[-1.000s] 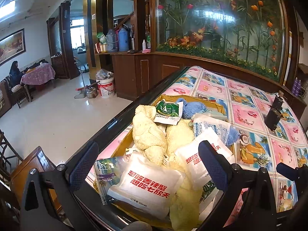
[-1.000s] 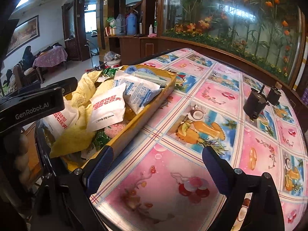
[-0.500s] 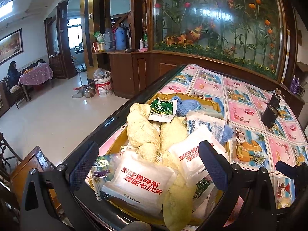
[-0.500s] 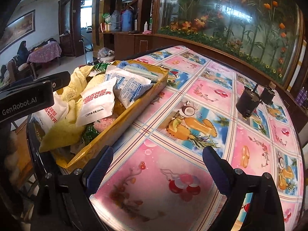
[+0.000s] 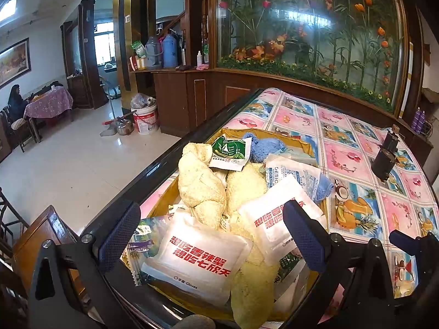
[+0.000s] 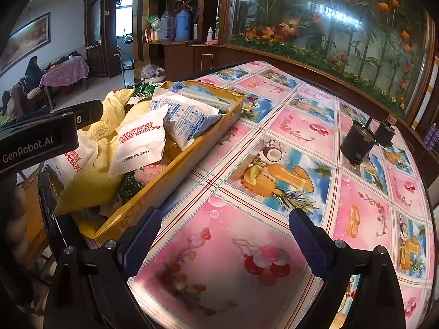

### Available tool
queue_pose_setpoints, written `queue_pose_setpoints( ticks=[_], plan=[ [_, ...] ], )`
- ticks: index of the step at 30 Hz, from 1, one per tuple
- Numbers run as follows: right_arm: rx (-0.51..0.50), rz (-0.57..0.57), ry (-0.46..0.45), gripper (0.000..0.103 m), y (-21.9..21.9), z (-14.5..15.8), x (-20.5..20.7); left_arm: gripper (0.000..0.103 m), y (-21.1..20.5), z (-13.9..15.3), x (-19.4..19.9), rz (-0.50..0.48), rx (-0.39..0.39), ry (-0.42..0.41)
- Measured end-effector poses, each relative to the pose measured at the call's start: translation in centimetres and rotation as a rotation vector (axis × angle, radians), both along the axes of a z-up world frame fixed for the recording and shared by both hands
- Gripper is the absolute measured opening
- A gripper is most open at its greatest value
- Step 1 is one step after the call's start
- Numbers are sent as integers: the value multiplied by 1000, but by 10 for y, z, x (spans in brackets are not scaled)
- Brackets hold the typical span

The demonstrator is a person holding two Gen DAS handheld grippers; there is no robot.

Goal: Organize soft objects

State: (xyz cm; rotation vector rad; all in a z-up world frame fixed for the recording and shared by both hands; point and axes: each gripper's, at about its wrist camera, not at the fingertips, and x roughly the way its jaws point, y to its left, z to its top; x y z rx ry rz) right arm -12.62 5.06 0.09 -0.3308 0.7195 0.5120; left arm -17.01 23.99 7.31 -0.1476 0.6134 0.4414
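On the counter (image 6: 274, 142), which wears a fruit-print oilcloth of pink and blue squares, a shallow yellow cardboard tray (image 6: 175, 175) sits along the left edge, heaped with soft things. Nearest the left claw (image 5: 211, 237) lies a white glove packet with red lettering (image 5: 197, 257), and a second packet of the same kind (image 5: 277, 219) leans just right of it. Cream-yellow terry towels (image 5: 200, 183) are bunched between and behind them, one trailing over the tray's near end. Farther back rest a green-and-white sachet (image 5: 230, 150), a blue fluffy cloth (image 5: 266, 148) and a white desiccant bag with blue print (image 5: 296, 175).

The left claw hangs just above the near end of the tray, its blue-padded fingers (image 5: 119, 235) spread wide with nothing between them. The right claw (image 6: 223, 242) hovers over bare oilcloth to the right of the tray, equally wide open and empty. Toward the counter's far right stands a small black device (image 6: 356, 144), well apart from the tray. Beyond the counter's far edge runs a glass panel of artificial flowers (image 5: 310, 27).
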Motion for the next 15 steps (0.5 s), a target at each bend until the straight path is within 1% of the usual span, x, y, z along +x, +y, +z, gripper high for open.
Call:
queue_pose_setpoints(
  ticks=[15],
  plan=[
    [7, 1, 7, 95, 0, -2, 1, 103, 2, -6, 6, -7, -18, 15]
  ],
)
